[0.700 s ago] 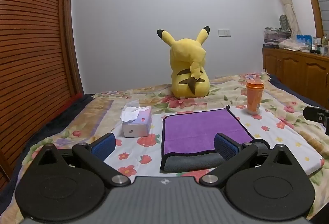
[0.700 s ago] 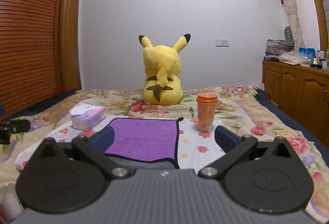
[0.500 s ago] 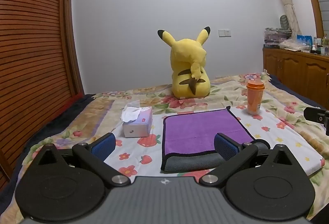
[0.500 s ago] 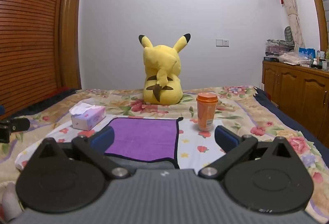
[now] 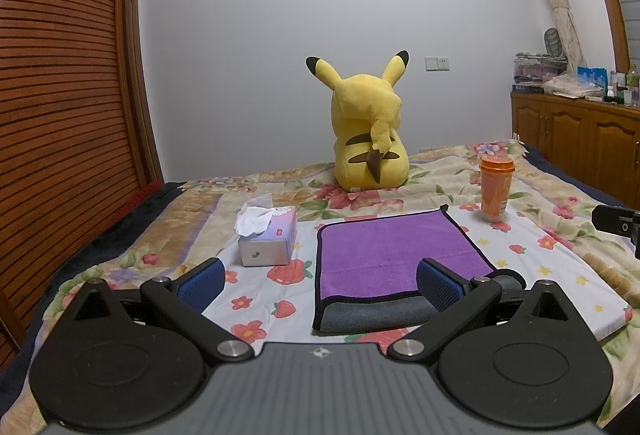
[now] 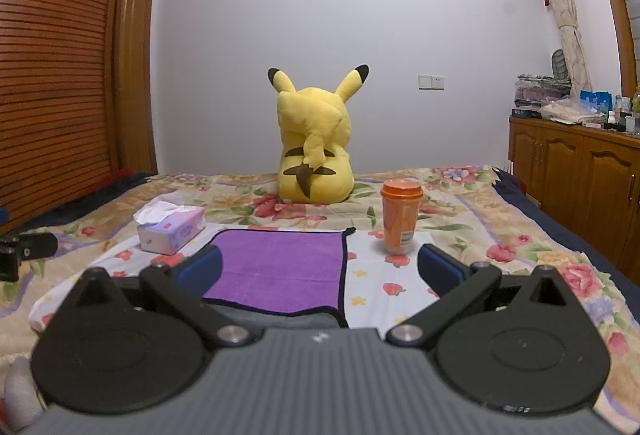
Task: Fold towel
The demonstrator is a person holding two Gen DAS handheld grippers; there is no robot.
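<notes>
Wide bed under a floral quilt [image 5: 440,191], pale strawberry-and-star print sheet [image 5: 256,299] laid over its near part

Dark slatted wooden wardrobe [image 5: 60,95] along the left; brown wooden cabinet [image 6: 572,171] at the right wall, top cluttered with bags and bottles, labels too small to read

Large yellow plush toy with black-tipped ears [image 5: 370,131] seated at the far side of the bed, back to both cameras

Purple microfibre towel with black edging [image 5: 396,251] flat on the print sheet, between tissue box and cup; near end shows a grey underside layer at the fold; same towel in right wrist view [image 6: 280,271], straight ahead and low

Left gripper [image 5: 320,281]: blue-padded fingers wide apart, nothing between them, hovering over the towel's near-left corner; right pad [image 5: 436,285] overlaps the towel's near edge in view, contact not determinable

Right gripper [image 6: 320,267]: fingers likewise spread, empty, spanning the towel's near-right corner and bare sheet

White and lilac cardboard tissue box [image 5: 268,241], tissue pulled up, just left of the towel; red label patch on its side, print illegible

Orange lidded plastic cup [image 6: 400,221] upright off the towel's far-right corner; white label strip near base, text unreadable
</notes>
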